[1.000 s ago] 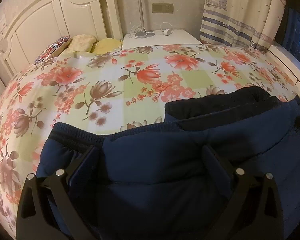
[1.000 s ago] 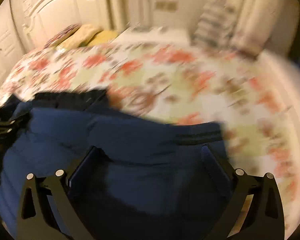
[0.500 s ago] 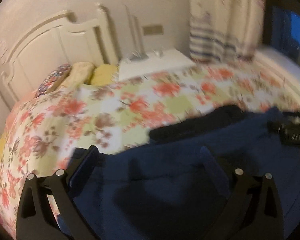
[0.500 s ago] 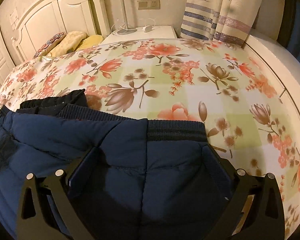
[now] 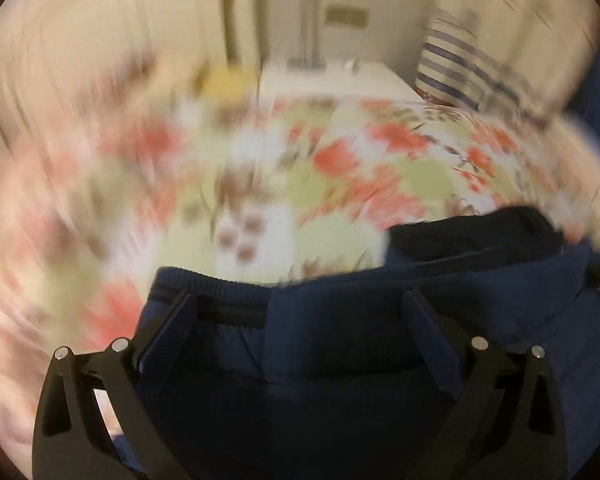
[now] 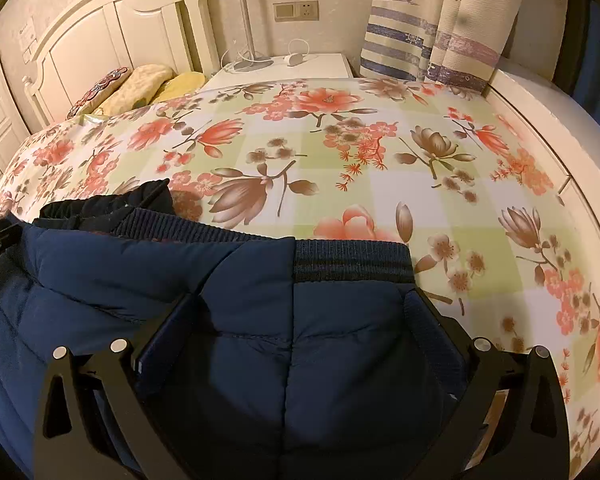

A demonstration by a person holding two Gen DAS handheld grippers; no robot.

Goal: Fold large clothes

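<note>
A navy padded jacket [image 6: 260, 320] with a ribbed knit hem [image 6: 352, 266] lies on the floral bed cover [image 6: 340, 152]. My right gripper [image 6: 300, 324] sits over the jacket just behind the ribbed hem, its jaws wide apart with fabric between them. My left gripper [image 5: 300, 324] is over the jacket's [image 5: 340, 340] other end near its ribbed edge [image 5: 204, 286], jaws equally wide. The left wrist view is blurred by motion. A black lining [image 6: 112, 204] shows at the jacket's far edge.
A white headboard [image 6: 100, 40] and pillows [image 6: 148, 84] stand at the back left. A white nightstand [image 6: 284, 66] with a lamp and cables is behind the bed. A striped curtain [image 6: 428, 40] hangs at the back right. A white ledge [image 6: 560, 128] borders the bed's right side.
Both grippers have shifted over the jacket. The left wrist view is swinging and more blurred; the right wrist view has steadied and moved slightly back. The jaws stay wide apart.
</note>
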